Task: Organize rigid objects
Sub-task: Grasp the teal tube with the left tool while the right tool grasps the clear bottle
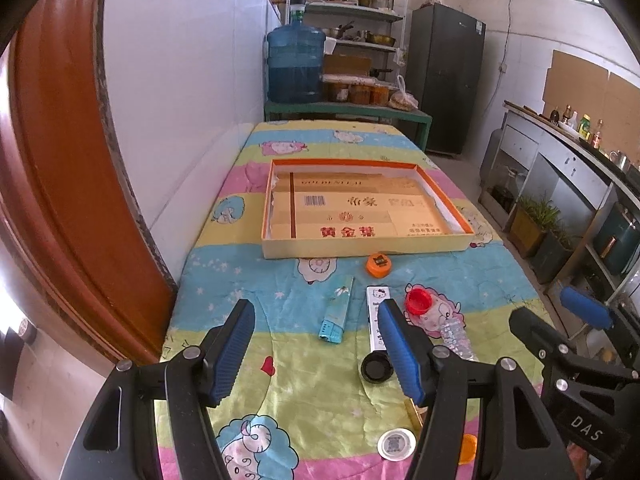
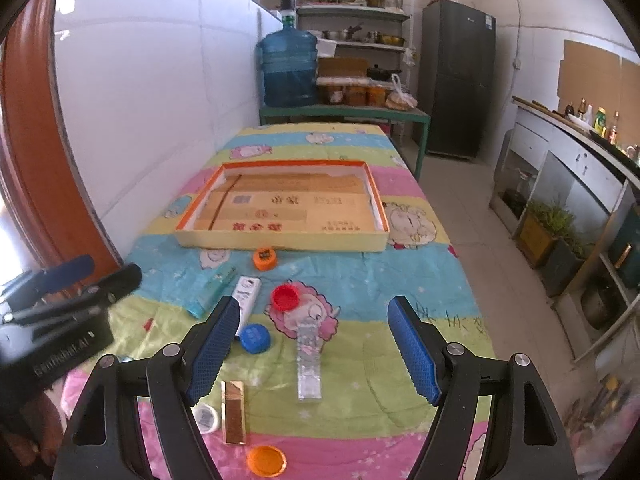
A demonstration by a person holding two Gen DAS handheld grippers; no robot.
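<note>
Orange-rimmed cardboard tray (image 2: 382, 216) at far centre of cloth-covered surface (image 2: 420, 280), holding nothing loose. Near side scattered: orange cap (image 2: 264, 259), red cap (image 2: 285, 297), blue cap (image 2: 255, 337), gold lighter (image 2: 233, 412), teal lighter (image 1: 337, 308), white box (image 2: 248, 294). Left tool (image 1: 316, 354) wide, holding nothing. Right tool (image 2: 316, 352) wide, holding nothing.

One tray (image 2: 280, 242); six caps (image 2: 265, 259); four small boxes (image 2: 247, 294); two grippers (image 2: 310, 350).
</note>
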